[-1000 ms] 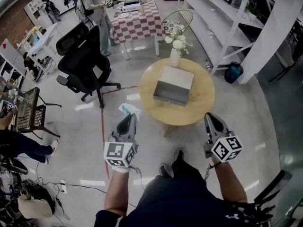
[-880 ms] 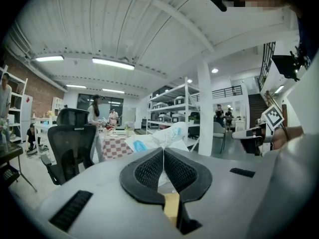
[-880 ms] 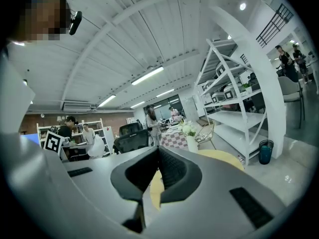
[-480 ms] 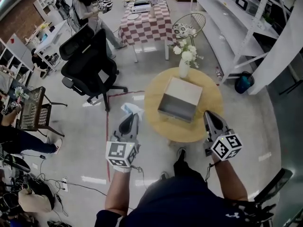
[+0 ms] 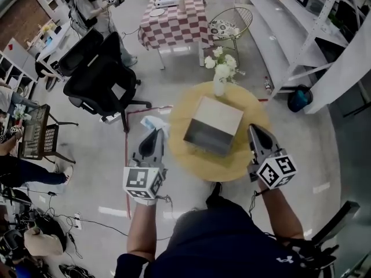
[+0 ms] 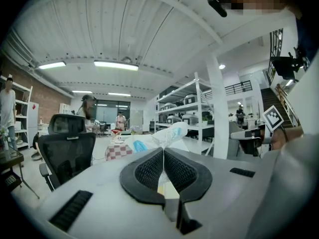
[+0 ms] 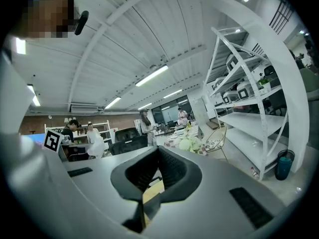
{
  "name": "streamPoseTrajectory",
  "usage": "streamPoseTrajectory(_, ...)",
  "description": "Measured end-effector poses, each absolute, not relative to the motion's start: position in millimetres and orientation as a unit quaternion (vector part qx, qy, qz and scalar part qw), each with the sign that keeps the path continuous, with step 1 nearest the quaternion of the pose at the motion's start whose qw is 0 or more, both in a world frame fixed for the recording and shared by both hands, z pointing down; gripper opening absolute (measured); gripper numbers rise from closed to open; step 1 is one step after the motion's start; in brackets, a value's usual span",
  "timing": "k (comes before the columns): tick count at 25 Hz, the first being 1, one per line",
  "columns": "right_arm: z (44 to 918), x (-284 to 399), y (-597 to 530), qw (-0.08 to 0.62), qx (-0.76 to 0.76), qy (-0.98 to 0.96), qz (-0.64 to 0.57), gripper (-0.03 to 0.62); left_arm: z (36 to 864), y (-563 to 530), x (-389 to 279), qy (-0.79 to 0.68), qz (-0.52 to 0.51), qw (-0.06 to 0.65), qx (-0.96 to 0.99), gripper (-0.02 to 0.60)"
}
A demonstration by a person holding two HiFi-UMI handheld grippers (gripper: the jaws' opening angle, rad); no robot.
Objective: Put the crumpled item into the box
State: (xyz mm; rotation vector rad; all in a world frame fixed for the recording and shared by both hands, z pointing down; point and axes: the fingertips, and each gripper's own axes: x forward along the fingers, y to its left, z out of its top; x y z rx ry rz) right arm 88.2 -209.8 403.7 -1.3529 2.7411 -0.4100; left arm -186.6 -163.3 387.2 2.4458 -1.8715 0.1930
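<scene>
The crumpled item (image 5: 152,122), a white and blue wrapper, sticks out past the tips of my left gripper (image 5: 155,136), which is shut on it to the left of the round wooden table (image 5: 191,162). In the left gripper view the wrapper (image 6: 167,135) is pinched between the black pads and fans out above my left gripper (image 6: 163,152). The open grey box (image 5: 213,125) stands in the middle of the table, between the two grippers. My right gripper (image 5: 253,131) hangs over the table's right edge. Seen in its own view, my right gripper (image 7: 158,149) is shut with nothing in it.
A vase of white flowers (image 5: 219,74) stands at the table's far edge, behind the box. A black office chair (image 5: 95,77) is at the left, a checked table (image 5: 174,22) and wire chair (image 5: 232,23) beyond, white shelving (image 5: 290,33) at the right. Red floor tape (image 5: 126,155) runs under the left gripper.
The table and box have come closer and now lie between the two grippers. Both grippers keep their stance, the left still pinching the wrapper.
</scene>
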Motion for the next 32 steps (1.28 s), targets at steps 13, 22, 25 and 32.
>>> streamPoseTrajectory(13,407,99,-263,0.031,-0.435,0.889,-0.138,0.002,399,-226,-156,-0.586,0.09,0.034,0.805,0.018)
streamPoseTrajectory(22,431,100,-273,0.018,-0.48,0.862,-0.165,0.002,453,-269,-142,-0.514,0.151,0.06,0.842,0.018)
streamPoseTrajectory(25,445,106,-271,0.012,-0.49,0.854,-0.176,0.002,476,-275,-123,-0.476,0.187,0.047,0.858,0.018)
streamPoseTrajectory(32,465,117,-283,0.002,-0.514,0.833,-0.205,0.002,525,-292,-91,-0.392,0.268,0.032,0.879,0.018)
